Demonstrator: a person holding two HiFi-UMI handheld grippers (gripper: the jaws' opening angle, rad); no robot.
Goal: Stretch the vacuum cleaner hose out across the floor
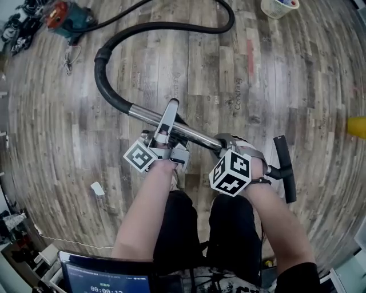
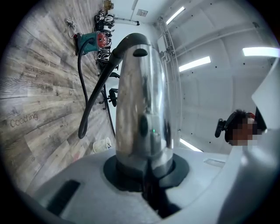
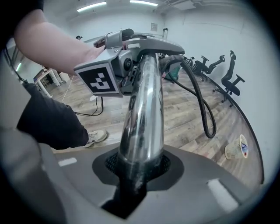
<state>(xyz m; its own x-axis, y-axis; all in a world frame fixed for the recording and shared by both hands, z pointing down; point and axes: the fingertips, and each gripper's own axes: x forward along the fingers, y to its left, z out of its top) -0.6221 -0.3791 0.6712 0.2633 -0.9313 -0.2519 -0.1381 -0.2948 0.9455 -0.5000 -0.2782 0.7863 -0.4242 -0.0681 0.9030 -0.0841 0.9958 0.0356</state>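
As jaws clamp, tube (image 2: pixel 142 105) sits between.

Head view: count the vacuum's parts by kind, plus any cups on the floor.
Body: 1
Hose: 1
Tube: 1
End bar: 1
Cup: 1
Total: 5

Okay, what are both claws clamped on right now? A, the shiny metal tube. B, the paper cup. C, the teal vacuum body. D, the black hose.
A: the metal tube runs straight through the left claw and the right claw, pinched between each one's pads.
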